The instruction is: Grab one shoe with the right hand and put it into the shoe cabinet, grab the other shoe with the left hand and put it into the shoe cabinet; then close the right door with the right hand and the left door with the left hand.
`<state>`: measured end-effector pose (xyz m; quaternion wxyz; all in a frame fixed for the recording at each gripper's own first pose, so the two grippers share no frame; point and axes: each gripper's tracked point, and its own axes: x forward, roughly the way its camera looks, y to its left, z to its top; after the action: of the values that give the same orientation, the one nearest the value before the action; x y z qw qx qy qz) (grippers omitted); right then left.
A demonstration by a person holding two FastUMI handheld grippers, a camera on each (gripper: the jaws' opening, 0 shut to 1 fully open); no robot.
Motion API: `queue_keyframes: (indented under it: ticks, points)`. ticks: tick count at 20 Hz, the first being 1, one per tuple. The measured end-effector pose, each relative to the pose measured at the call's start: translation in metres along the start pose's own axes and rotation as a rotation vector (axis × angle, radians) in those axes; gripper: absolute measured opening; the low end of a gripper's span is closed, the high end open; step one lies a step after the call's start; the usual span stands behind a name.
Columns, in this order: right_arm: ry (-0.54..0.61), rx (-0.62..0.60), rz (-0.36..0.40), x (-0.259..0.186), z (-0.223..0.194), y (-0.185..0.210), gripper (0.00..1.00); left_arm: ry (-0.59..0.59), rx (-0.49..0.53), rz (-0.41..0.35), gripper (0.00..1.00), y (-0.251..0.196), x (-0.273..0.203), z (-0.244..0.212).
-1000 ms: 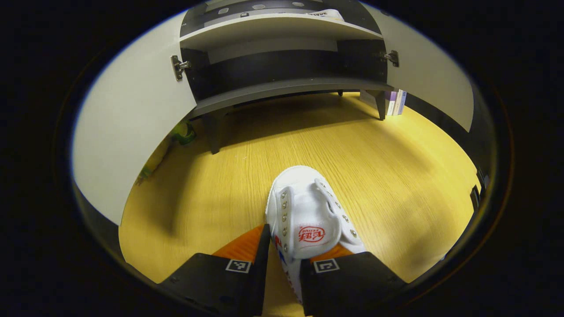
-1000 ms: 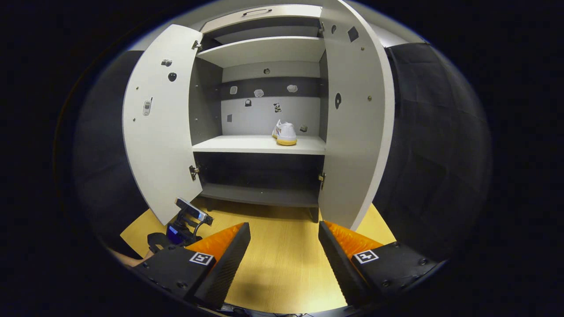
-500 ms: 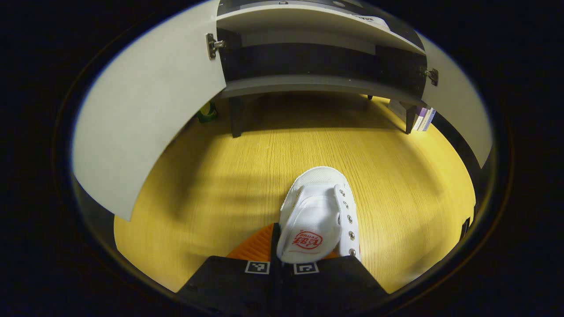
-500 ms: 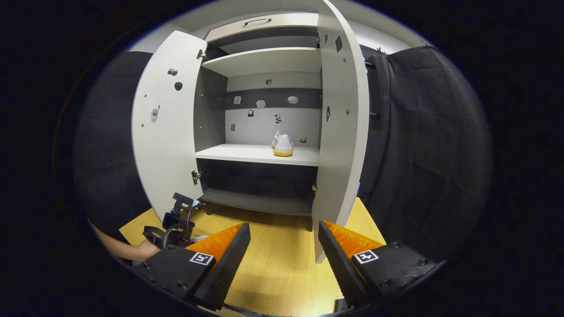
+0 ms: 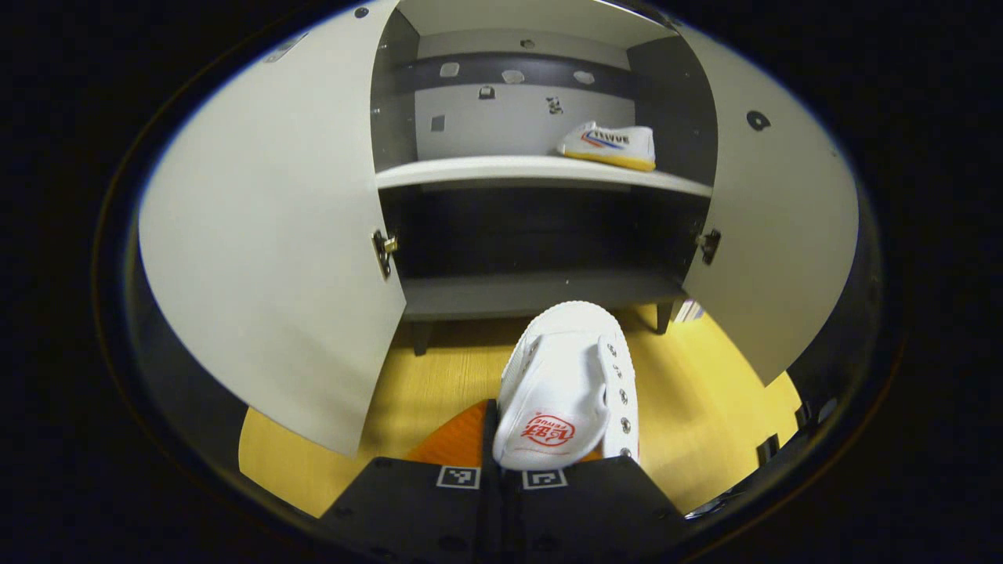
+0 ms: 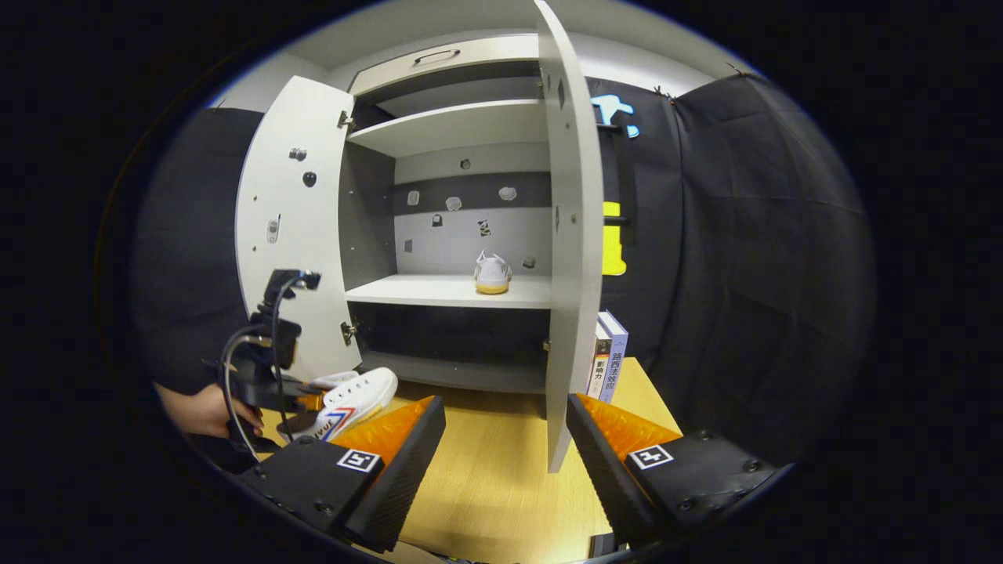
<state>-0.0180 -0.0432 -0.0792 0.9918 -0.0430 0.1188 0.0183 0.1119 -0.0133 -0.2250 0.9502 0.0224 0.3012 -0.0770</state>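
The left gripper (image 5: 501, 462) is clamped on a white canvas sneaker (image 5: 568, 388) (red logo on its tongue), lifted above the wooden floor (image 5: 705, 407) before the shoe cabinet (image 5: 541, 290). A second sneaker (image 5: 607, 146) sits on the shelf (image 5: 470, 168). The right gripper (image 6: 505, 439) gapes wide, holding nothing. Both doors stand open; two books (image 6: 607, 366) lean beside the right door (image 6: 572, 258).

I see a yellow wood-grain floor (image 6: 501, 486) under everything, with grain lines running away from me. Black cloth (image 6: 736, 282) hangs as the booth's wall on the right, creased and dim. Two books (image 6: 607, 356) stand upright on the floor against that cloth, near the floor's far right corner. Light falls from above, leaving soft shadows.
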Motion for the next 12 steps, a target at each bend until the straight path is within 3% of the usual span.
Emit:
queue_keyframes:
  ticks: [5,9,12]
  points:
    - [-0.036,0.021,-0.094,-0.025,0.011,-0.029,0.99,-0.088,0.017,0.015,0.05,0.009,-0.019,0.101]
    - [-0.056,0.061,-0.176,-0.038,0.011,-0.066,0.99,-0.17,0.0,0.014,0.05,0.017,-0.009,0.187]
    - [-0.067,0.077,-0.225,-0.044,0.011,-0.091,0.99,-0.206,-0.012,0.053,0.06,0.029,0.012,0.247]
